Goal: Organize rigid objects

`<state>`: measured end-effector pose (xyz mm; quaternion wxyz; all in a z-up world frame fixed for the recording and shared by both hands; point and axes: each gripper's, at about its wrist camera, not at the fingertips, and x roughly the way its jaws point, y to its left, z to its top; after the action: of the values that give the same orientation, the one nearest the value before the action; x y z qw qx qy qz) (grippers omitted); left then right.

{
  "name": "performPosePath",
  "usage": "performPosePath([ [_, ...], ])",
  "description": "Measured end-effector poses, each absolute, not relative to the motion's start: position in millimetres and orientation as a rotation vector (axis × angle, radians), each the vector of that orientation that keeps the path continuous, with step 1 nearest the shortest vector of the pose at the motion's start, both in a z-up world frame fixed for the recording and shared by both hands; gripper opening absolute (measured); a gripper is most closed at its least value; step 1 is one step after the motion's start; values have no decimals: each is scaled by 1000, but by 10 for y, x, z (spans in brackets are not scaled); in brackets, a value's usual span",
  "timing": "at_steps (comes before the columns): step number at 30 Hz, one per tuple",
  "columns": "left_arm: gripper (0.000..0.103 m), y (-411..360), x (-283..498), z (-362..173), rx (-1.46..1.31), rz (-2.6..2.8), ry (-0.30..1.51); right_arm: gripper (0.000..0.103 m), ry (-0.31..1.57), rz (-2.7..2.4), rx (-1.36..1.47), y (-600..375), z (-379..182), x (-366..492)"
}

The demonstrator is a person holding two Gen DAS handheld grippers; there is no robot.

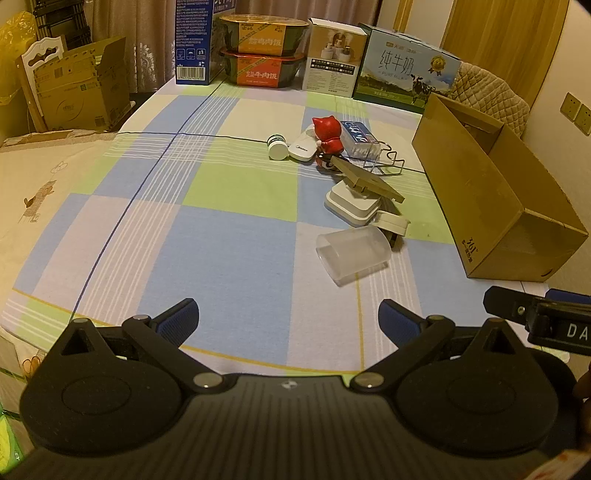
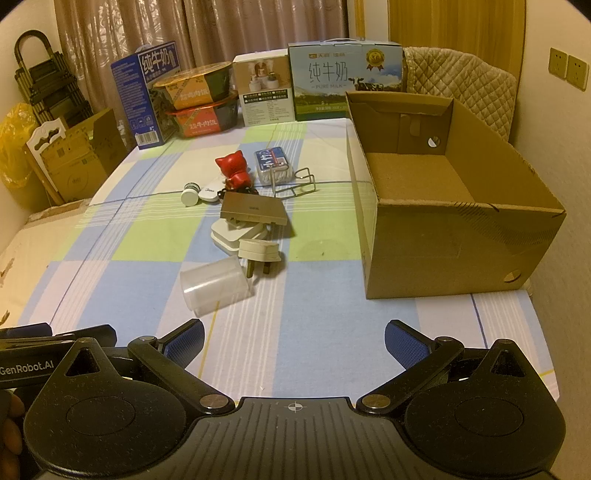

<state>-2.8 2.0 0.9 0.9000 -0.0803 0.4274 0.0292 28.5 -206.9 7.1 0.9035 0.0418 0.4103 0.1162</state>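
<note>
Clutter sits mid-table on a checked cloth [image 2: 147, 236], left of an open cardboard box [image 2: 461, 236]. Nearest item: clear plastic cup [image 2: 214, 286] on its side, mouth toward the cameras. Just behind it, touching or nearly, a white plug [image 2: 258, 253], prongs toward the cameras. Behind that a stack of white square adapters [image 2: 236, 234], with a tan flat plate [image 2: 253, 212] resting tilted on top of them. Further back: red cat figurine [image 2: 234, 171] upright; a small white-capped jar [image 2: 190, 194] on its side, left of it; a white oval gadget [image 2: 210, 194] between jar and figurine; a blue-labelled clear case [image 2: 273, 164] right of the figurine; a wire rack [image 2: 295, 184] in front of the case. The box is empty inside as far as shown, standing well apart from the pile on the right edge of the table.

Left gripper [image 1: 288, 323]: jaws spread wide, nothing between them, hovering above the cloth near the table's front edge, well short of the cup [image 1: 352, 254]. Right gripper [image 2: 293, 345]: jaws also spread wide, holding nothing, near the front edge, cup ahead-left and box ahead-right. Each gripper shows at the other view's side edge.

Back row along the far edge: blue milk carton [image 2: 147, 99], two stacked rice bowls [image 2: 199, 103], white product box [image 2: 264, 90], pure milk case [image 2: 343, 79]. Curtains [image 2: 203, 29] behind.
</note>
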Motion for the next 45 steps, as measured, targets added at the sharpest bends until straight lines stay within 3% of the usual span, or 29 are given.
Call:
performPosePath([
  [45,102,98,-25,-5,-252,-8,881,101,868,238,147,-2148,64,322],
])
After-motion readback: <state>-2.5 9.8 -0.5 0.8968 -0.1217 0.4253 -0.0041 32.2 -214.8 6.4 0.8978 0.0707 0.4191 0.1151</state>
